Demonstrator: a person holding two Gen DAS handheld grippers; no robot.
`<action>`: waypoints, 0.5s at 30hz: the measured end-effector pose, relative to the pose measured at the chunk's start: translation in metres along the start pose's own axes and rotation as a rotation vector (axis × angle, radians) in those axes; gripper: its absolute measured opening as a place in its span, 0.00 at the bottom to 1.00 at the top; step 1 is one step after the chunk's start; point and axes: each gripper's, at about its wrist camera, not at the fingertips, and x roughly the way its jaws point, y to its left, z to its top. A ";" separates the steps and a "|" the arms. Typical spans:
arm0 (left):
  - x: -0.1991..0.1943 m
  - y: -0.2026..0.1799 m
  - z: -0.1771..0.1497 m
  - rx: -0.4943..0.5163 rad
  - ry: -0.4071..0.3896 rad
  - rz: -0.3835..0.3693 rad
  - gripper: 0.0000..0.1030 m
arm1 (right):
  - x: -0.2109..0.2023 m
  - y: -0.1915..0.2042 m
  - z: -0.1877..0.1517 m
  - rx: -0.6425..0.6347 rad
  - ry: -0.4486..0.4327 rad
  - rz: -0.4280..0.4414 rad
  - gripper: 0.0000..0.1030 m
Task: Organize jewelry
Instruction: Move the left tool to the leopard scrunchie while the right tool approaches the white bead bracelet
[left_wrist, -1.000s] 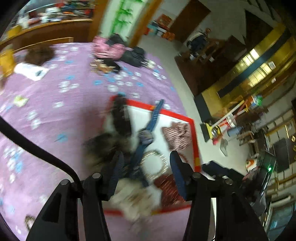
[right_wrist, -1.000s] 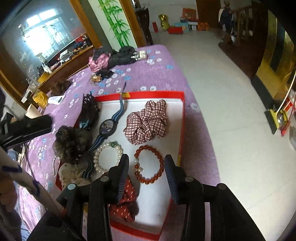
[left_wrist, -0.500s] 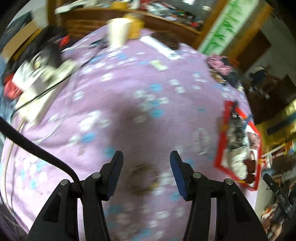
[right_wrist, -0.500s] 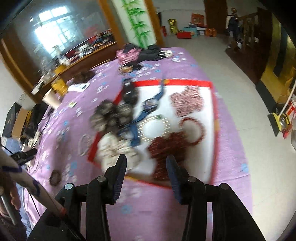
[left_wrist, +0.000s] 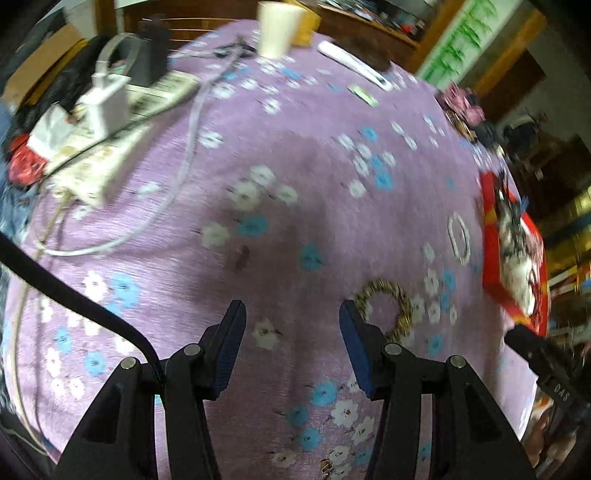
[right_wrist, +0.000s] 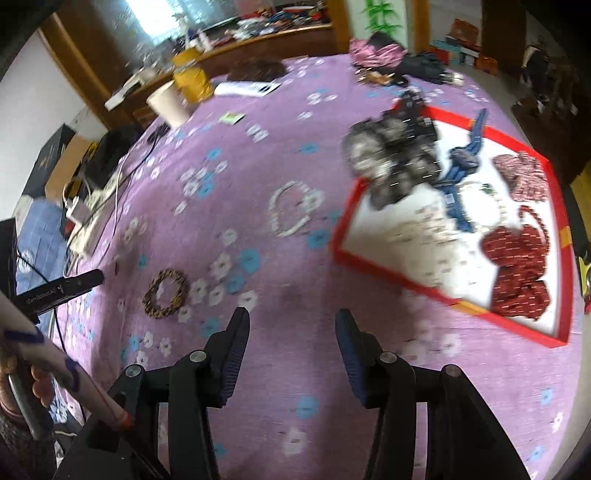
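1. The left claw (left_wrist: 291, 332) hangs over a purple worktop cloth printed with white and blue flowers (left_wrist: 295, 177); its jaws stand half apart with nothing between them.
2. A leopard-print fabric hair ring (left_wrist: 384, 310) lies flat on the cloth just beside the left claw's right-hand finger, outside the gap.
3. A white bead bracelet (left_wrist: 458, 238) lies farther off, near the edge of a red-rimmed shallow tray with a white floor (left_wrist: 487, 206).
4. The right claw (right_wrist: 291, 339) is empty too, its jaws opening over bare cloth.
5. From the right wrist view the hair ring (right_wrist: 165, 293) sits to the left of the claw and the bead bracelet (right_wrist: 290, 212) lies between it and the tray (right_wrist: 384, 269).
6. In the tray lie a blue-strapped watch (right_wrist: 461, 166), a dark red patterned scrunchie (right_wrist: 517, 266), a plaid scrunchie (right_wrist: 524, 175) and dark fluffy hair pieces (right_wrist: 391, 158).
7. A white paper cup (left_wrist: 279, 26) stands at the cloth's far side.
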 end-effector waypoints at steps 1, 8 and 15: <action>0.004 -0.003 -0.002 0.017 0.009 -0.006 0.50 | 0.003 0.004 0.000 -0.004 0.006 -0.003 0.50; 0.027 -0.022 -0.006 0.109 0.048 -0.035 0.50 | 0.012 0.008 -0.001 0.023 0.030 -0.030 0.50; 0.034 -0.030 -0.004 0.168 0.034 -0.025 0.49 | 0.023 0.007 0.001 0.045 0.047 -0.052 0.50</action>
